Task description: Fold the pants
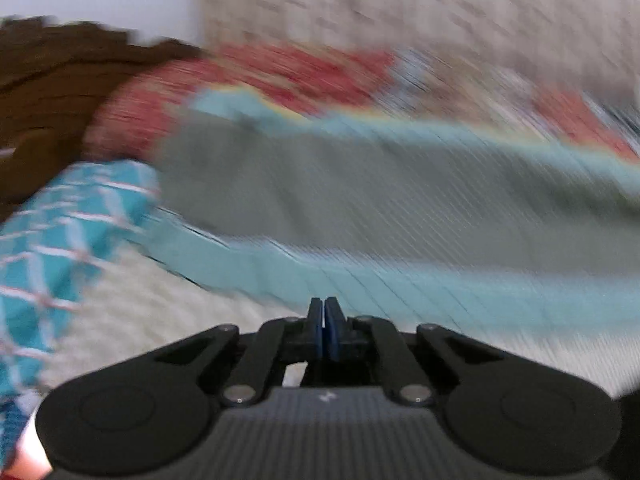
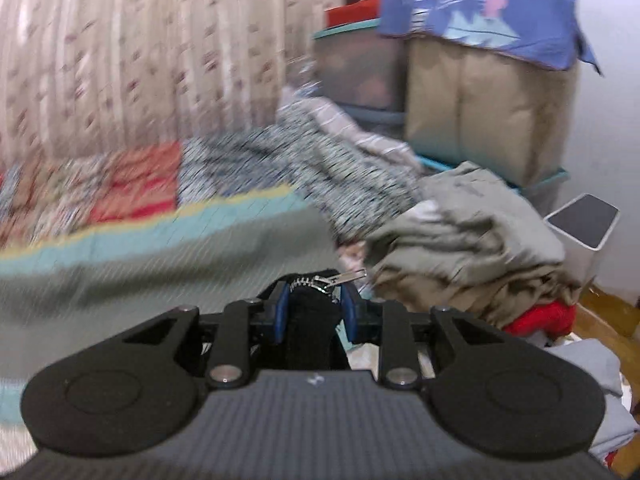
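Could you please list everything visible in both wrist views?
pants: one, black with a silver zipper, clamped in the right tongs
grey cloth: one, spread across the bed
quilt: one, red patchwork with teal border, under the cloth
checked fabric: one, teal, left edge
curtain: one, beige patterned, behind the bed
clothes pile: one, grey, tan and red, right of the bed
storage bins: stacked, teal-rimmed, back right
left tongs: black, blue pads, shut, nothing between them
right tongs: black, blue pads, gripping the pants
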Demonstrator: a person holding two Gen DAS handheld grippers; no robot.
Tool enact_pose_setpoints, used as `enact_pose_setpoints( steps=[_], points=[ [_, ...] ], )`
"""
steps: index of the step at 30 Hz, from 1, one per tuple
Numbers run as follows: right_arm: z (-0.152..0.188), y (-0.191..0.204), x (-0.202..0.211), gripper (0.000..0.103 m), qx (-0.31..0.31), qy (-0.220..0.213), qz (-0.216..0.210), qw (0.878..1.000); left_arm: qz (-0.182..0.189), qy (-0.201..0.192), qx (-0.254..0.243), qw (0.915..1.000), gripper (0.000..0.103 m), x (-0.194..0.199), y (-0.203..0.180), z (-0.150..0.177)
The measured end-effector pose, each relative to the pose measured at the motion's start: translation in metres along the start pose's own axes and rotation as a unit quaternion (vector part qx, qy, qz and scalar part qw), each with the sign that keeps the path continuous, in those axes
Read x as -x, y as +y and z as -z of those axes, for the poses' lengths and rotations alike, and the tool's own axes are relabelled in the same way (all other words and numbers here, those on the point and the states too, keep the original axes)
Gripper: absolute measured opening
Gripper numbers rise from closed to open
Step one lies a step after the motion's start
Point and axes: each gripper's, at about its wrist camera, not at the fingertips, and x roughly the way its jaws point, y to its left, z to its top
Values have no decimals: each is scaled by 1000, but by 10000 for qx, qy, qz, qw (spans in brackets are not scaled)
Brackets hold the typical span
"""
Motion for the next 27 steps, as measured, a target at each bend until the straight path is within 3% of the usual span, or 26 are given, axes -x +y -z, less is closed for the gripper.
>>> enact_pose_setpoints(
  steps=[2, 4, 6, 7, 8, 10, 11, 13, 15, 17, 20, 22, 23, 24, 25, 27],
  points=[
    [-8, -5, -8, 30, -139, -130, 160, 9997, -698, -448, 593, 9948, 3, -2, 25, -24],
    [-8, -3, -16, 32, -337, -62, 317, 9989, -1191, -395, 1046, 9866, 8, -12, 48, -36],
    [5, 4, -32, 44, -341, 344, 381, 9981, -1029, 232, 1091, 9884, 34, -28, 59, -37],
    [18, 8, -44, 64, -180, 745, 335, 9965, -941, 378, 1006, 9897, 33, -30, 59, -32],
    [32, 14, -44, 69, -29, 969, 346, 9947, -838, 395, 858, 9920, 33, -26, 59, -25],
    [59, 17, -36, 69, 210, 998, 306, 9943, -521, 406, 383, 9971, 45, -11, 53, 0],
    [74, 18, -24, 68, 252, 1063, 83, 9940, -342, 528, 151, 9979, 58, -7, 56, 15],
    [104, 18, 4, 68, 11, 1443, -928, 9852, 135, 863, -188, 9960, 69, 12, 61, 49],
    [131, 28, 31, 68, -108, 1946, -1900, 9622, 518, 1126, -210, 9921, 89, 35, 70, 88],
    [159, 51, 53, 68, 110, 2451, -2669, 9320, 775, 1387, -103, 9872, 96, 50, 85, 117],
    [191, 91, 64, 69, 472, 2907, -3152, 9022, 833, 1571, 291, 9836, 100, 65, 108, 148],
    [207, 115, 59, 68, 571, 3134, -3165, 8935, 917, 1750, 654, 9781, 100, 67, 120, 163],
    [214, 124, 55, 56, 507, 3290, -3223, 8862, 955, 1835, 788, 9752, 92, 70, 121, 170],
    [217, 128, 52, 38, 459, 3386, -3237, 8823, 992, 1865, 886, 9734, 71, 72, 123, 174],
    [218, 130, 54, 9, 440, 3391, -3111, 8867, 981, 1857, 937, 9732, 60, 74, 123, 176],
    [207, 110, 66, 7, -157, 3225, -2941, 8996, 958, 1770, 1099, 9734, 40, 80, 126, 180]
  ],
)
